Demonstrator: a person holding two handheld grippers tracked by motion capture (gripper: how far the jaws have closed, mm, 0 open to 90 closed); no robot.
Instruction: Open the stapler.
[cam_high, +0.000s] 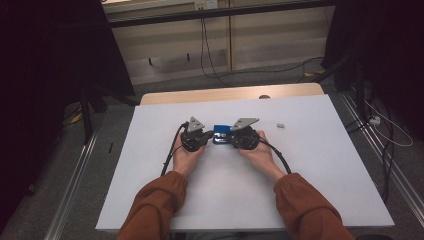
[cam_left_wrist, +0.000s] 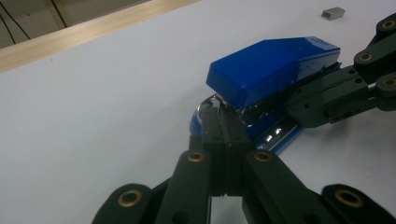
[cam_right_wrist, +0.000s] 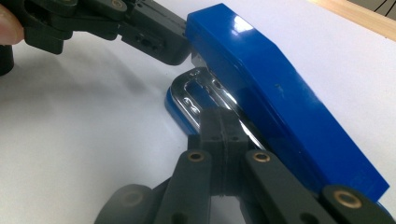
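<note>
One blue stapler (cam_high: 221, 133) lies near the middle of the white table (cam_high: 310, 165), between the two tools. Seen from above it is a small blue block; the gripper views reveal its glossy plastic top, raised off a chrome rail and rounded blue base. Left tool (cam_left_wrist: 223, 122), jaws pressed together, pokes into the stapler's open front. Right tool (cam_right_wrist: 223, 122), likewise closed, rests against the chrome rail. A small grey metal piece (cam_high: 280, 125) lies well apart on the table.
</note>
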